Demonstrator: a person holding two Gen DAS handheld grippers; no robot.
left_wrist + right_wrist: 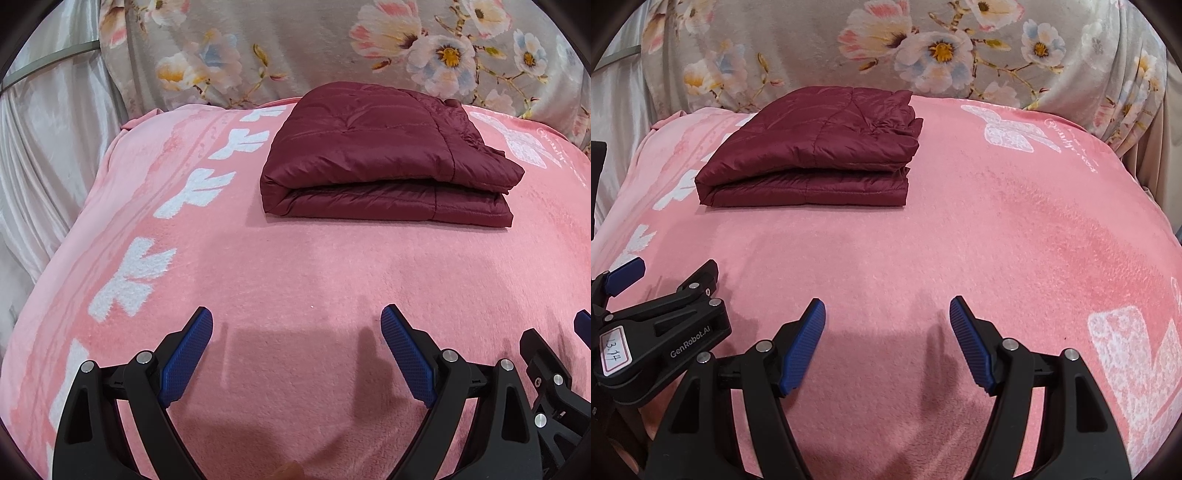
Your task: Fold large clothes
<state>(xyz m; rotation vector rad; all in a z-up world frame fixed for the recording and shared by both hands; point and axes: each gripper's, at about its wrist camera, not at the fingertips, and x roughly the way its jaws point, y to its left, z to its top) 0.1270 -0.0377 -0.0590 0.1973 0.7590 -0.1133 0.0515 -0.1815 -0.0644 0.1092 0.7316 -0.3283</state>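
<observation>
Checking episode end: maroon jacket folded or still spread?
Folded. The maroon jacket lies as a compact stack of layers on the pink blanket; left gripper and right gripper open, clear.

Home setting, most likely a bedroom or living room. I'm working over a soft padded surface covered by a pink fleece blanket (295, 277) with white butterfly prints along its left side. At the far edge, a grey floral-print fabric (295, 44) is draped like a throw over a backrest or headboard; I can't tell which. Far left, a pale satin curtain (48, 147) hangs in folds. All household textiles.
</observation>
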